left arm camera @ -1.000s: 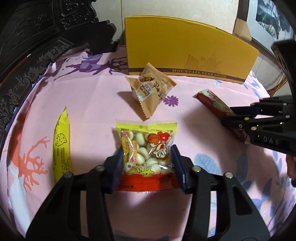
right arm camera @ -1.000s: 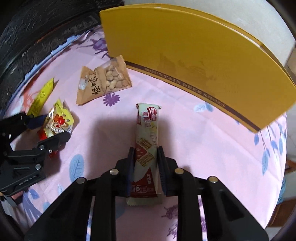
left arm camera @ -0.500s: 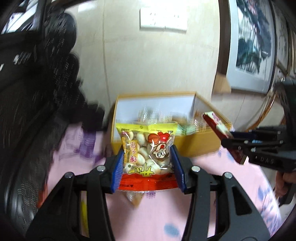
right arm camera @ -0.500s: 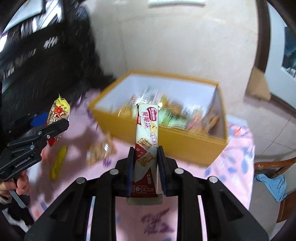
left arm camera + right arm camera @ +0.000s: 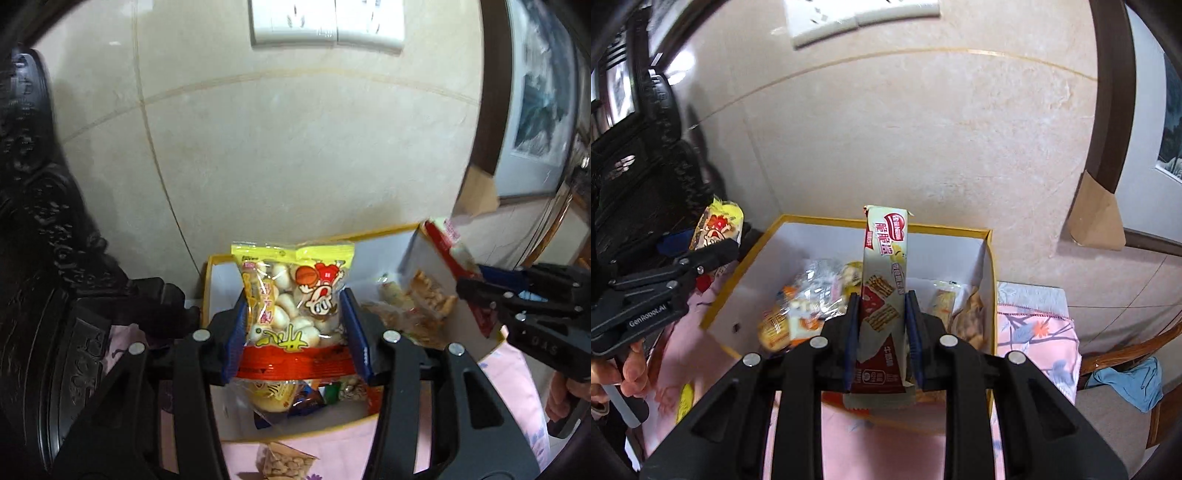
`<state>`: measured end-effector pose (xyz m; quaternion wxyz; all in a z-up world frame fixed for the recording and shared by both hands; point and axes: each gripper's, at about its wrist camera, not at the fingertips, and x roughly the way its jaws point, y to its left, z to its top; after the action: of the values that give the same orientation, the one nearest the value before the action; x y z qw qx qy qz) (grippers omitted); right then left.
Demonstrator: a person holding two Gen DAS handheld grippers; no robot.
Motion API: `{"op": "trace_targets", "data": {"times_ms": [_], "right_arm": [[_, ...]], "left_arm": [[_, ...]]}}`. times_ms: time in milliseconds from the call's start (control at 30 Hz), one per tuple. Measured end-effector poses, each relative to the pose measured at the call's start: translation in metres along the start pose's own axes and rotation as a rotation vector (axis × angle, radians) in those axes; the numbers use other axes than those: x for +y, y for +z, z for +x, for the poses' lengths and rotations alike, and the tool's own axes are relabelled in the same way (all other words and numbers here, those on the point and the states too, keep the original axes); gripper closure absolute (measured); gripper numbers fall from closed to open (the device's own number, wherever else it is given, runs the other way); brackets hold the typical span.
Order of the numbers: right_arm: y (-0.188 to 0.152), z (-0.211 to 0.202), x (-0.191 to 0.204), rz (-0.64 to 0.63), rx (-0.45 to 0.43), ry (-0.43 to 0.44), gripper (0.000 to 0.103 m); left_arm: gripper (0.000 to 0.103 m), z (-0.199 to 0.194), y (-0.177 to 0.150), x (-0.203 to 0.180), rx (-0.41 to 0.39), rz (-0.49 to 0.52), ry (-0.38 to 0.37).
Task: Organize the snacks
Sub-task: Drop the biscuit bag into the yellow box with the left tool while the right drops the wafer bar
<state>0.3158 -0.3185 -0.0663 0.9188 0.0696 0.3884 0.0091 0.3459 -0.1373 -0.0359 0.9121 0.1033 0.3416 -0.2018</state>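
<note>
One yellow cardboard box with white inner walls is sitting on the pink patterned tablecloth, and it is serving as the landmark here. Inside the box a heap of wrapped snacks is lying, too jumbled to count.

Two grippers are hanging above the box. The left gripper is clamping its blue pads on one clear bag of small round biscuits, yellow at the top and red at the bottom, holding it upright over the left end of the box. The right gripper is pinching one long wafer bar, cream above and dark red below, upright over the middle of the box.

In front of the box, on the cloth, one tan packet of nuts is lying, and one yellow packet is lying off the box's left front corner.

Behind the box a beige tiled wall is rising, carrying two white switch plates side by side. Left of the box dark carved furniture is standing. Right of the box a framed picture is hanging, one blue cloth is lying on a wooden chair, and a piece of brown cardboard is leaning at the dark frame.
</note>
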Motion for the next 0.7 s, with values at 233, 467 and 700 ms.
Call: {"op": "trace_targets", "data": {"times_ms": [233,467,700], "right_arm": [[0.007,0.032,-0.005,0.031,0.077,-0.036,0.063],[-0.004,0.004,-0.006,0.088,0.041,-0.016,0.042],[-0.048,-0.037,0.022,0.057,0.018,0.086,0.041]], "left_arm": [[0.013,0.034,-0.009,-0.007,0.076,-0.002,0.058],[0.005,-0.003,-0.023,0.011,0.021,-0.038,0.081],[0.002,-0.066,-0.056,0.049,-0.032,-0.106,0.156]]}}
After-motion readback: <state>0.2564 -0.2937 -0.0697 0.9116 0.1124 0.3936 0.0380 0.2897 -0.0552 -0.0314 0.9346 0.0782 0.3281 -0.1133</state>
